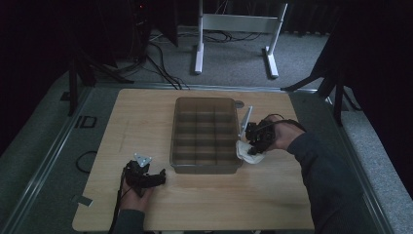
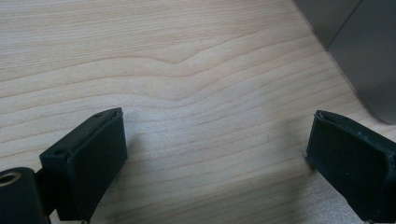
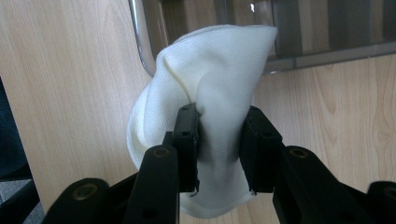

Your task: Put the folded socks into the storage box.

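**3 camera positions around 1 wooden worktop**

The high view looks forward and down from above the person's side, far enough back to take in the whole worktop (image 1: 146,112), the divided clear bin (image 1: 207,134) at its centre and the carpeted floor beyond.

The left gripper view sits very close to the wood, looking along the left gripper (image 2: 217,154) toward a corner of the bin (image 2: 359,51), which the high view shares.

The right gripper view is turned sideways and close, facing the bin's rim (image 3: 140,37) past a white cloth (image 3: 205,93), also seen from above beside the bin.
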`<state>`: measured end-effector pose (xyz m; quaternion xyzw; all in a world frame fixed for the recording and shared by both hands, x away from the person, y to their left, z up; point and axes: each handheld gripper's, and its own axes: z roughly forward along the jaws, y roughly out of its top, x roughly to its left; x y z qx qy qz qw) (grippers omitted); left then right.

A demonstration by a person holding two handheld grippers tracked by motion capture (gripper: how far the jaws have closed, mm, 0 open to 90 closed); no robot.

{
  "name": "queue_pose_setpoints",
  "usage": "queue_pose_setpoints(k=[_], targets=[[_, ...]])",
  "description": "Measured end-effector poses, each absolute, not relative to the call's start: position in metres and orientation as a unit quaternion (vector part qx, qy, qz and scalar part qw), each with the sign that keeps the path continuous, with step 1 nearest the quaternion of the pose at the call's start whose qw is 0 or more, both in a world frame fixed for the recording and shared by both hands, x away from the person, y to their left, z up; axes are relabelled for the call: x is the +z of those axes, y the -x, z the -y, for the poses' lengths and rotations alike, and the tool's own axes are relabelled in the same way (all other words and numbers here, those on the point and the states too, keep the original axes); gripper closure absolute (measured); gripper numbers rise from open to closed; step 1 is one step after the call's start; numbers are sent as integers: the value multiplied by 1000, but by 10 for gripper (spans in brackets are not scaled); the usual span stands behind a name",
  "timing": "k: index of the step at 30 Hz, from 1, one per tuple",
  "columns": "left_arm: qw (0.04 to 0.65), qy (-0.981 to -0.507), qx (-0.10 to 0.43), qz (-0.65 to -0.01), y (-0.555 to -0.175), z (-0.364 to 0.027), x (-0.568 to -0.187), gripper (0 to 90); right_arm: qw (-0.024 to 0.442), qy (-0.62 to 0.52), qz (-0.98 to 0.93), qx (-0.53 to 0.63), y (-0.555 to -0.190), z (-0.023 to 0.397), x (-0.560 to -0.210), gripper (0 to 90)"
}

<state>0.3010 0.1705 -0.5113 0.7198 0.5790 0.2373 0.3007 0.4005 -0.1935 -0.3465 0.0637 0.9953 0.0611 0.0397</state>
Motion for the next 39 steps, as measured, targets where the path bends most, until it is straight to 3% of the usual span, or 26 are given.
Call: queue_pose_setpoints(k=[39], targets=[[301,-720,237,-579,-301,-170,-511,53,35,-35,-997,64,-398,152,-342,698]])
